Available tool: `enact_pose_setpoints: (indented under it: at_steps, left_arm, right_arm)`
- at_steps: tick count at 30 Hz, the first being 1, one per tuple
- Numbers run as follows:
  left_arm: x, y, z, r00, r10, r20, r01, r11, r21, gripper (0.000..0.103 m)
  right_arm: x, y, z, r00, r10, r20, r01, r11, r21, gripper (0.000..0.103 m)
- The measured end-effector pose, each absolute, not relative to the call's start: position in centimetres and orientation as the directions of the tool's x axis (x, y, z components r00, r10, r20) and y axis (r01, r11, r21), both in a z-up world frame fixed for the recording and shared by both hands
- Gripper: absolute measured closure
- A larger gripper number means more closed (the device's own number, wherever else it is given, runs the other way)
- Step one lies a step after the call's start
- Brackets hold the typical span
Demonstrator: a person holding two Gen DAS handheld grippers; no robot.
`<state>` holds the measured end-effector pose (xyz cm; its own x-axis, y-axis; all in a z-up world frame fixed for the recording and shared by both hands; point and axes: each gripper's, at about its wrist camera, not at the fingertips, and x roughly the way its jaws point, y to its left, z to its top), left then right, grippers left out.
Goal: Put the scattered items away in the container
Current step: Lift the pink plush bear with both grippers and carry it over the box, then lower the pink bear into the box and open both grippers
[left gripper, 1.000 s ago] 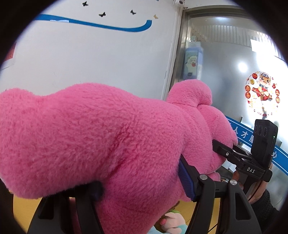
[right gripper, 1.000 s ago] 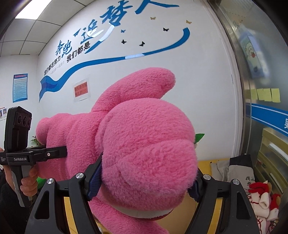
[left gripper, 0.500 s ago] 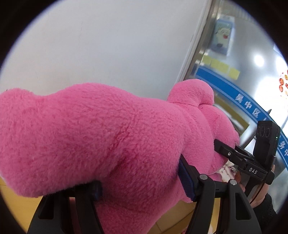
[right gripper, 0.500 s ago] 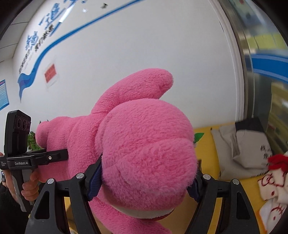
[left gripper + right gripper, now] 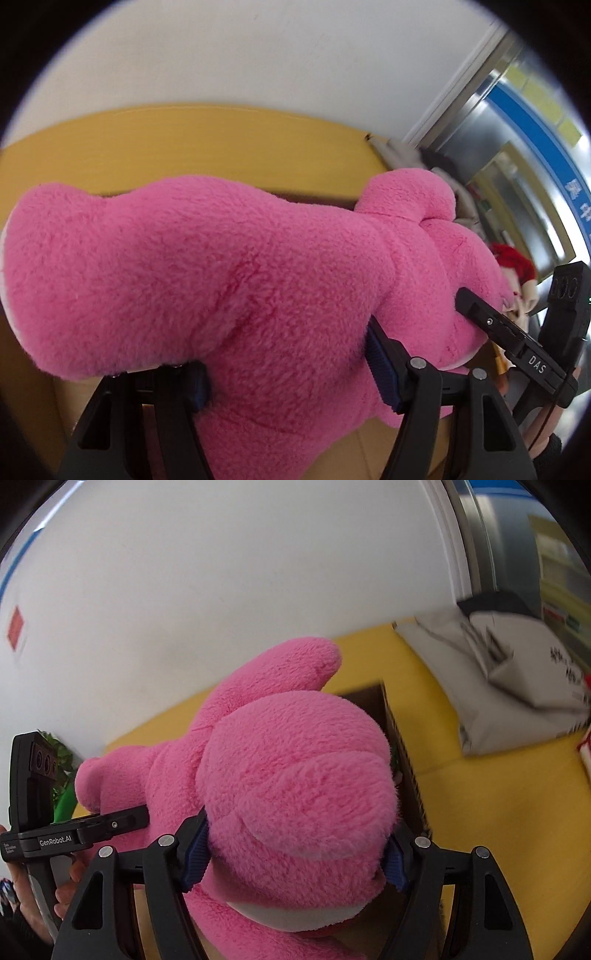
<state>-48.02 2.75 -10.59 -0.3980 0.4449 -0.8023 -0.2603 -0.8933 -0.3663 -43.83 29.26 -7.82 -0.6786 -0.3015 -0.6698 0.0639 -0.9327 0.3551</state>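
A big pink plush toy (image 5: 240, 280) fills both wrist views. My left gripper (image 5: 288, 373) is shut on its body, blue pads pressed into the fur. My right gripper (image 5: 295, 849) is shut on a round limb of the same pink plush toy (image 5: 295, 782). The right gripper's body shows in the left wrist view (image 5: 517, 350) and the left gripper's body in the right wrist view (image 5: 74, 834). A brown cardboard box (image 5: 406, 768) lies right under the toy; only its right wall and dark inside show.
The yellow floor mat (image 5: 498, 812) runs to a white wall (image 5: 258, 55). A grey-white cloth bag (image 5: 509, 686) lies at the right. A red-and-white plush (image 5: 515, 262) lies by the glass door (image 5: 517, 155). A green plant (image 5: 62, 760) stands at the left.
Both grippers have tilted down with the pink toy still clamped. The wall lettering has left view; the yellow mat and the cardboard box have come into view beneath the toy.
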Motion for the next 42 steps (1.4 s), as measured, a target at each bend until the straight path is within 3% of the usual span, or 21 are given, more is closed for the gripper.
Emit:
enact_pose_setpoints:
  at_steps: [3,6,13,17,21,24,27,29,36,42]
  left_arm:
    - [-48.0,2.0,-11.1,-0.413,0.441,-0.797,-0.248,-0.896,-0.367,0.027]
    - [-47.7,1.5,-10.6,-0.437,0.404,-0.804,-0.236,-0.914,-0.331,0.018]
    - [-45.7,-2.2,-5.9,-0.551,0.377,-0.745,-0.216,-0.926,-0.309,0.018]
    - [-41.7,-4.2,-2.7,-0.588,0.287,-0.756,-0.277,-0.95,-0.145,0.018]
    - [-37.6,-5.2,-3.4,-0.528,0.211,-0.822,-0.319,-0.947,-0.038,0.018]
    - [-35.1,-5.9,-5.2,-0.443,0.219,-0.869,-0.332,-0.941,-0.068,0.021]
    - [-33.3,-6.6,-7.6,-0.356,0.24,-0.903,-0.31,-0.942,-0.128,0.035]
    - [-31.9,-6.8,-9.1,-0.303,0.245,-0.921,-0.299,-0.942,-0.152,0.037]
    - [-27.5,-8.6,-11.5,-0.203,0.235,-0.951,-0.269,-0.947,-0.176,0.051]
    - [-24.0,-8.8,-11.3,-0.184,0.23,-0.956,-0.25,-0.951,-0.181,0.052]
  right_arm:
    - [-43.4,28.3,-8.1,-0.694,-0.259,-0.672,0.067,-0.952,0.298,0.021]
    - [-43.2,28.2,-7.9,-0.694,-0.236,-0.68,0.043,-0.956,0.289,0.009]
    - [-40.0,28.0,-5.2,-0.717,-0.173,-0.675,0.085,-0.983,0.162,0.003]
    - [-35.0,27.6,-1.4,-0.709,-0.236,-0.665,0.212,-0.97,0.118,0.0]
    - [-30.4,26.3,-0.5,-0.593,-0.377,-0.712,0.38,-0.91,0.166,0.0]
    - [-29.5,26.4,-2.2,-0.497,-0.409,-0.765,0.382,-0.895,0.231,0.0]
    - [-28.7,26.6,-4.5,-0.426,-0.38,-0.821,0.293,-0.917,0.272,0.001]
    - [-28.5,26.9,-5.9,-0.383,-0.363,-0.849,0.244,-0.927,0.285,0.001]
    - [-26.4,27.0,-9.4,-0.315,-0.224,-0.922,0.282,-0.95,0.135,0.002]
    - [-23.6,27.2,-9.5,-0.314,-0.208,-0.926,0.292,-0.95,0.114,0.002]
